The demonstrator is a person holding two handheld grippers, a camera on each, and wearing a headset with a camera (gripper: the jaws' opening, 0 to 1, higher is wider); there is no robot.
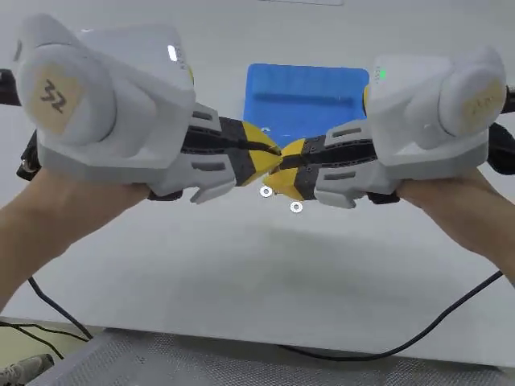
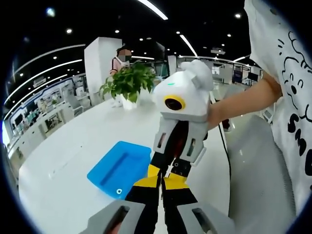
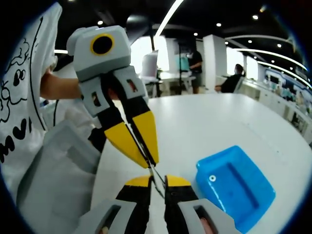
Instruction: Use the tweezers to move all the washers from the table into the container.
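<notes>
Now the left claw (image 3: 152, 163) is clenching thin metal tweezers (image 3: 155, 173); whether the right claw (image 3: 159, 182) is gripping them, I cannot tell. Beside it, a glossy blue container (image 3: 243, 195) is holding one ring-shaped washer (image 3: 212, 178).

The white table (image 1: 241, 273) carries a blue container (image 1: 306, 96), two washers (image 1: 296, 207) near it, and a black cable (image 1: 451, 315).
</notes>
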